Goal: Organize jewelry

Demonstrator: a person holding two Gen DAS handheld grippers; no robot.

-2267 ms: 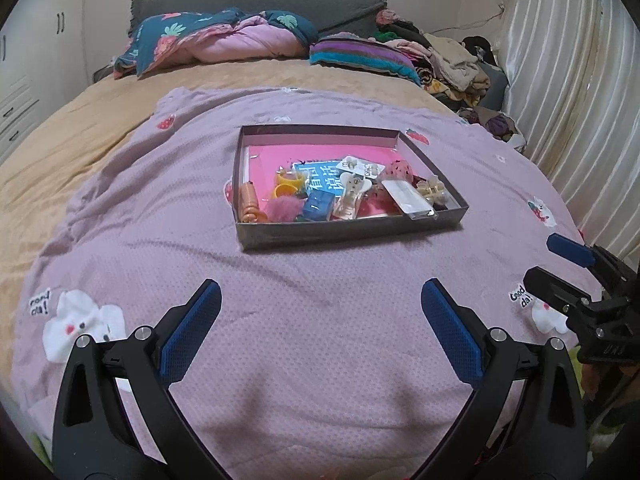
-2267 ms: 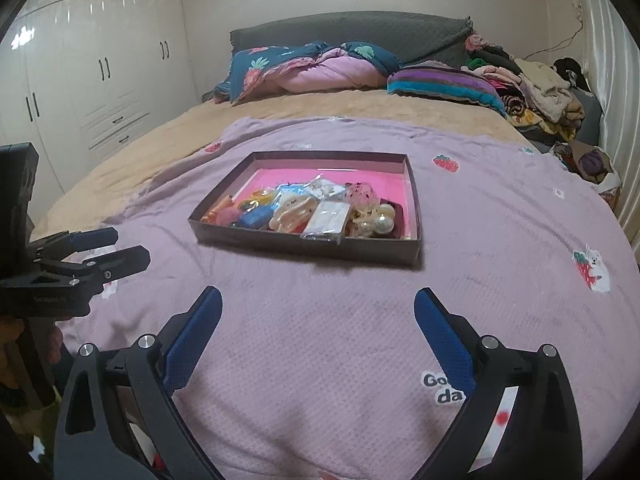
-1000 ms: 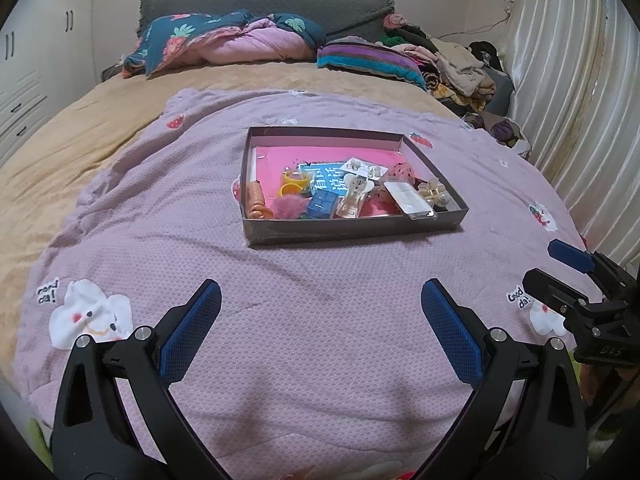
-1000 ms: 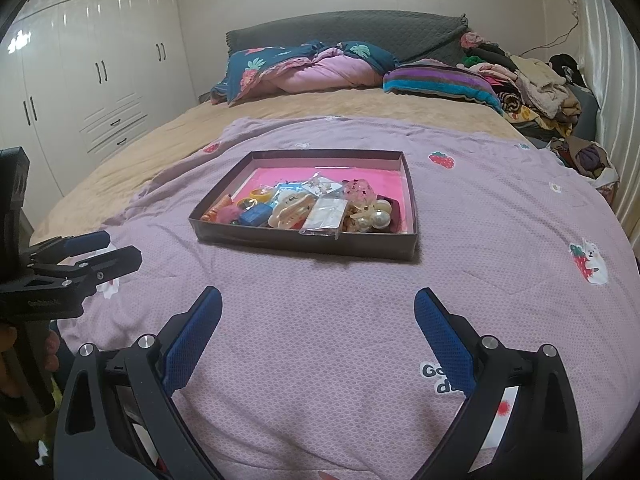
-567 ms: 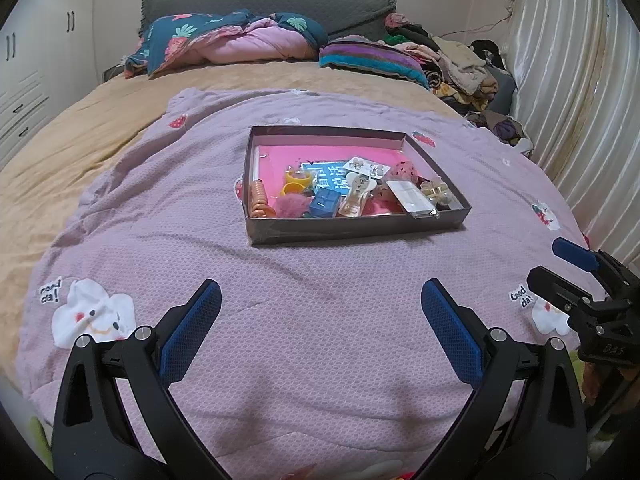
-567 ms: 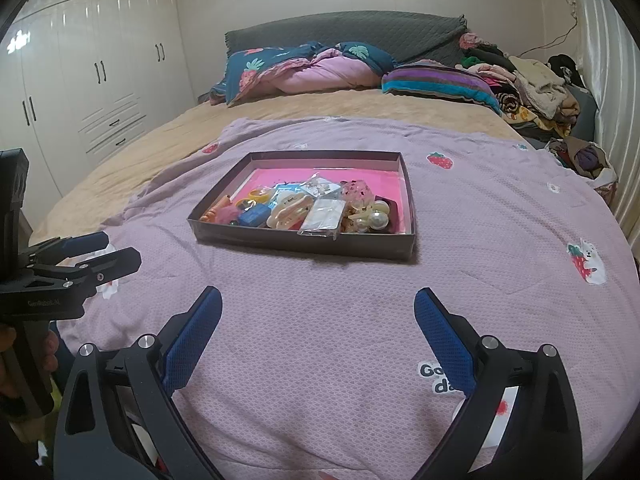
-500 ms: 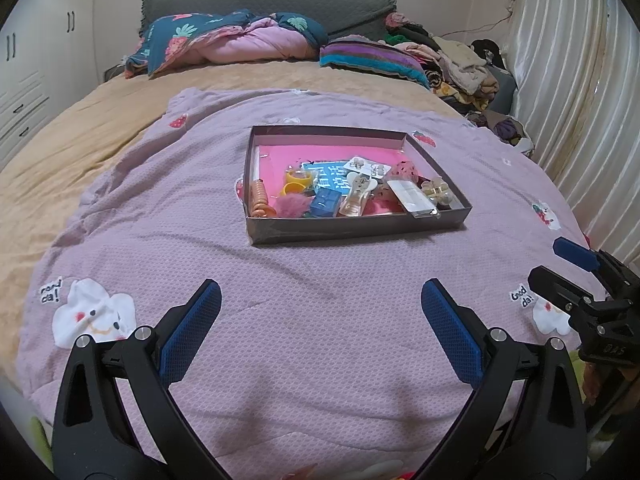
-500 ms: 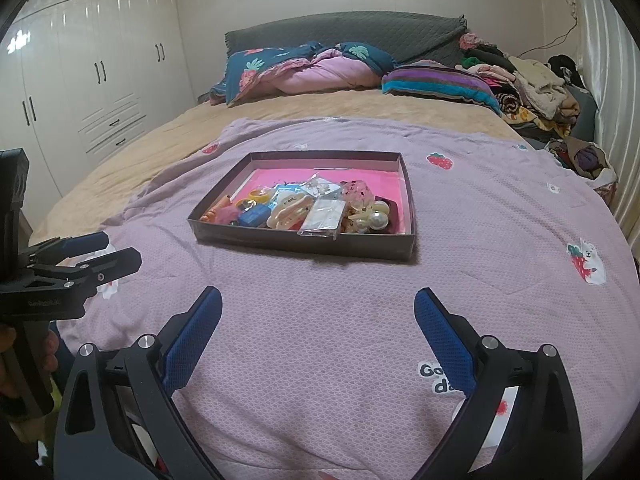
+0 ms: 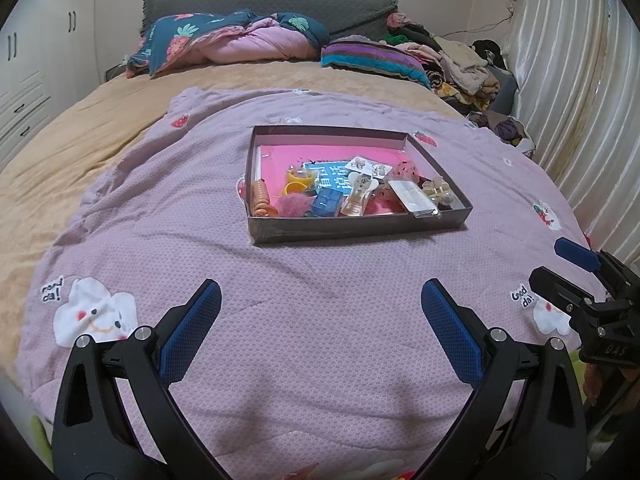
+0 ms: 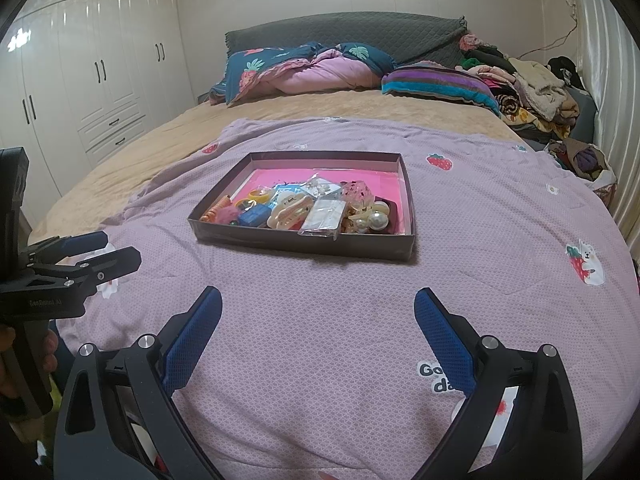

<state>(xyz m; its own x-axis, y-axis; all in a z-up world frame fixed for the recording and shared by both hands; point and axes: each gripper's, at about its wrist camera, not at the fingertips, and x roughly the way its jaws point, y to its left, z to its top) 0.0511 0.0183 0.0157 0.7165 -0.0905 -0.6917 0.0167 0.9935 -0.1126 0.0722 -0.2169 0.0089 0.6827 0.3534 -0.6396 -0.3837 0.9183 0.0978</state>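
A shallow dark box [image 9: 360, 230] with a pink floor sits on the purple quilt, full of jewelry and hair accessories: an orange spiral tie [image 9: 261, 200], a blue cube [image 9: 327, 205], a clear packet [image 9: 412, 196], pearl clips [image 10: 376, 219]. The box also shows in the right wrist view [image 10: 304, 242]. My left gripper [image 9: 320, 320] is open and empty, well short of the box. My right gripper [image 10: 316, 320] is open and empty, also short of it. Each gripper shows at the edge of the other's view.
The purple quilt [image 9: 320, 280] covers a tan bed. Pillows and a folded duvet [image 9: 240, 40] lie at the headboard. A clothes pile [image 9: 460, 64] sits far right by a curtain. White wardrobes [image 10: 80, 80] stand at the left.
Both grippers have drifted back slightly and the views shifted a little; the box stays put. Both stay open and empty.
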